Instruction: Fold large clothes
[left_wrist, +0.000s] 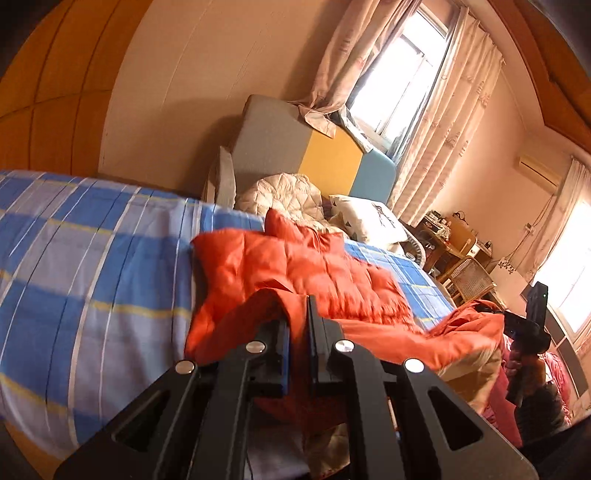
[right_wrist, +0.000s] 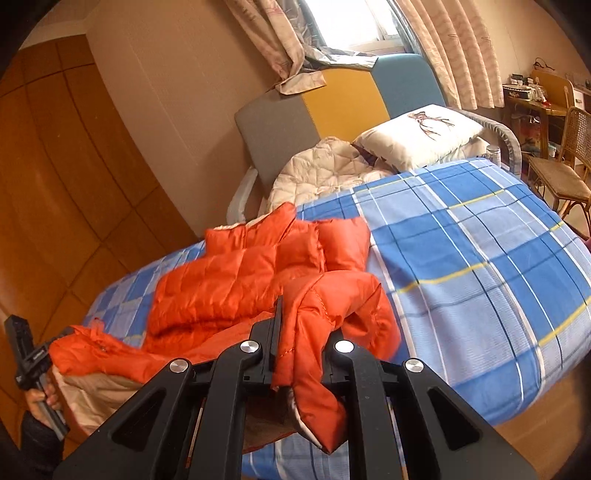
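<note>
Orange quilted puffer jacket (left_wrist: 295, 266) sprawls on the blue plaid bed (right_wrist: 480, 266); our left tongs (left_wrist: 298, 325) and right tongs (right_wrist: 295, 332) each pinch its near hem, ready to fold it.

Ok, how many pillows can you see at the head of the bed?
1. A white printed pillow lies at the head of the bed, before the blue headboard panel, right of a bunched cream quilt. That quilt may hide another.

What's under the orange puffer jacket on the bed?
The orange jacket lies on the blue plaid bedsheet, its near hem lifted by the left gripper and right gripper. Whatever sits beneath its flat middle is covered.
</note>
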